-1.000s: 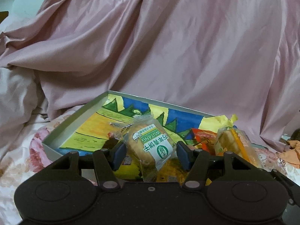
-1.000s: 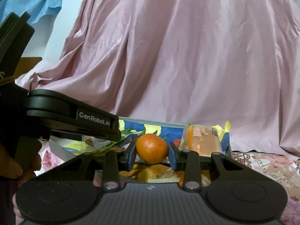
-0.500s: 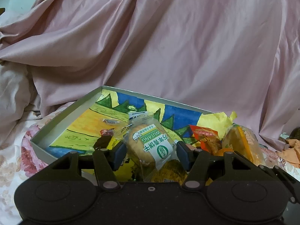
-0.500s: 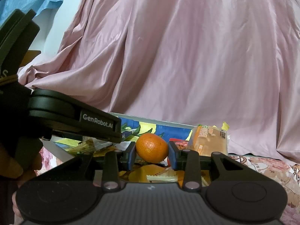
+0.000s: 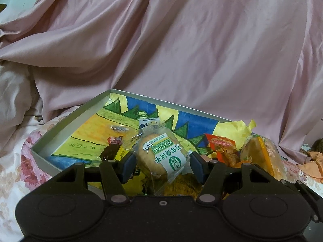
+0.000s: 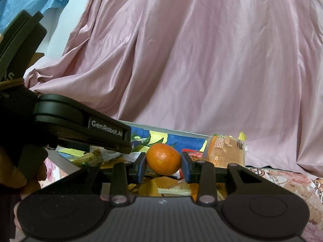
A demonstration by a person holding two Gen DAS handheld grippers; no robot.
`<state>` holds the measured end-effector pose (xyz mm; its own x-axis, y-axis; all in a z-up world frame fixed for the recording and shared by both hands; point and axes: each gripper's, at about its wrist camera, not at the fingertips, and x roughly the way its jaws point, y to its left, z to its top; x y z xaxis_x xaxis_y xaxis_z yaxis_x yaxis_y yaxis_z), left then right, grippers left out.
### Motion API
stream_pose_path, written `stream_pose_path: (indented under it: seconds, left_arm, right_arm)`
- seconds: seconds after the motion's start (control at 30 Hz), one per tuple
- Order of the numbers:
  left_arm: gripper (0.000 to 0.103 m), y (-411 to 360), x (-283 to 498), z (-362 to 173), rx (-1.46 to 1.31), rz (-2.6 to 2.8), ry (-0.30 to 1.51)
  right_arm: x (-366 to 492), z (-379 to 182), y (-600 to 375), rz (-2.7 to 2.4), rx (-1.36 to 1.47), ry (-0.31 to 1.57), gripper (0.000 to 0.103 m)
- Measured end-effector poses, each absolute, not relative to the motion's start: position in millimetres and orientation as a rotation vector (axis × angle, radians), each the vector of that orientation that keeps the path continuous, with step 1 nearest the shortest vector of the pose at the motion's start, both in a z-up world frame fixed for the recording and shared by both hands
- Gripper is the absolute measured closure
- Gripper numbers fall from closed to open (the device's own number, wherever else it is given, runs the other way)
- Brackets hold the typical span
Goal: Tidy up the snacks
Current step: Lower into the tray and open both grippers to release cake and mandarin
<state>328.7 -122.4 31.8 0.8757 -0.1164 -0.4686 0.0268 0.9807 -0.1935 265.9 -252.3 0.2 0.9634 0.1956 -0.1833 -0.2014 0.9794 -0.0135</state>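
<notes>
1. Each camera's lower part is filled by its own black gripper body, which hides whatever lies directly beneath the jaws; the loose yellow wrappers below both pairs of jaws are too jumbled to identify.
2. The left gripper point(image 5: 161, 164) is clenched on a round biscuit in a clear wrapper with a green-and-white label point(image 5: 161, 155), held between its blue pads.
3. The right gripper point(image 6: 163, 164) grips a small orange mandarin point(image 6: 163, 156) squarely between its pads.
4. Beyond the left jaws sits a shallow grey cardboard box lined with a blue, yellow and green drawing point(image 5: 66, 125), with small wrapped sweets on its floor.
5. Right of the left jaws lie a red-orange snack packet point(image 5: 222, 145) and a wrapped yellow sponge cake in an orange-printed bag point(image 5: 260, 153), which is partly cut off by the gripper.
6. Left of the right jaws, the other gripper's black body marked "GenRobot.AI" blocks the box; a hand point(image 6: 30, 173) shows at the edge.
7. A draped pink satin sheet point(image 6: 201, 60) forms the backdrop; a floral cloth point(image 5: 12, 173) covers the surface.
</notes>
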Motion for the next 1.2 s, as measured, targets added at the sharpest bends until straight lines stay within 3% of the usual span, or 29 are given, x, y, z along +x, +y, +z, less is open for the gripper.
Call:
stream_pose_path:
  seconds: [0.6,1.2]
  left_arm:
    - [0.038,-122,335,31,-0.217,-0.08,0.523]
    - [0.004,-102,317,40,-0.259,-0.048,0.441]
  right_arm:
    - [265,-2,-245,0.171,-0.096,0.18,0.062]
    - [252,0,-245,0.184,-0.08,0.112,0.02]
